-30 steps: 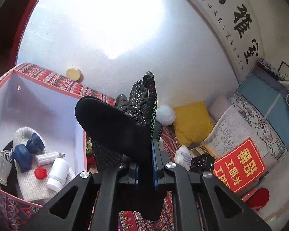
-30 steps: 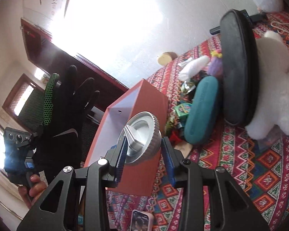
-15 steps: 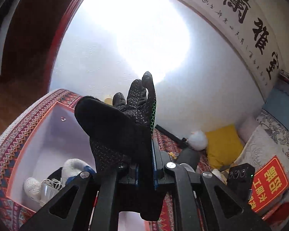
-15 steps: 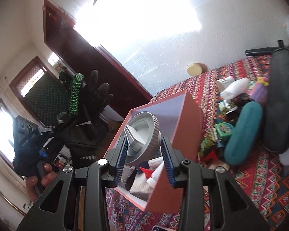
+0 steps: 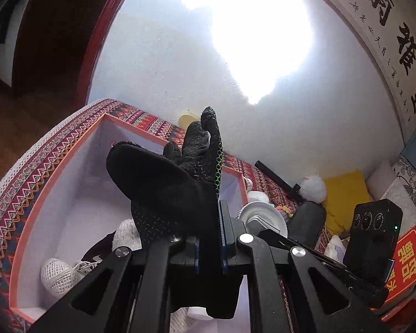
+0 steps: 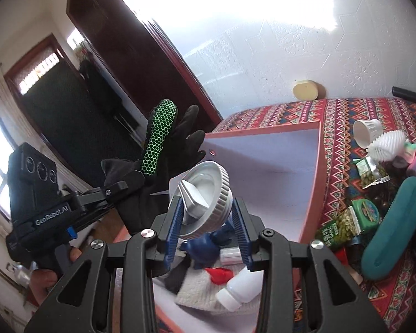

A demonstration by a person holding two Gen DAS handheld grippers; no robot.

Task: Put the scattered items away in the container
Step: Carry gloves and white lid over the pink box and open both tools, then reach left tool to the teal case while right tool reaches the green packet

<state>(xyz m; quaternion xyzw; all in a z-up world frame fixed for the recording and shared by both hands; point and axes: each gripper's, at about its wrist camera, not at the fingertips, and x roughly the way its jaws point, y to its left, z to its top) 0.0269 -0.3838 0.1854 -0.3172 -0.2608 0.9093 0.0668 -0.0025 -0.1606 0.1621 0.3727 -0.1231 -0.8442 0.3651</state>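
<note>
My left gripper point(image 5: 209, 222) is shut on the cuff of a black glove point(image 5: 174, 188) with a green honeycomb strip, held fingers-up over the orange-rimmed box point(image 5: 69, 172). In the right wrist view the same glove point(image 6: 163, 149) hangs at the box's left edge. My right gripper point(image 6: 206, 216) is shut on a silver ribbed lid point(image 6: 208, 197), above the box point(image 6: 317, 166). Under it inside lie a blue item point(image 6: 205, 249), a red cap point(image 6: 219, 274), a white bottle point(image 6: 241, 288) and a white knit cloth point(image 6: 197, 291). A twine ball point(image 5: 55, 276) sits in the near left corner.
On the patterned cloth right of the box lie a teal case point(image 6: 393, 227), green snack packets point(image 6: 344, 224), a white cup point(image 6: 368, 131) and a white brush point(image 6: 388, 145). A yellow disc point(image 6: 305, 90) leans on the wall. A yellow cushion point(image 5: 344, 194) and red sign point(image 5: 407, 260) lie further right.
Both grippers have swung left and now hang over the box, the left with the glove, the right with the silver lid. The right gripper rolled more upright. Neither grip changed.
</note>
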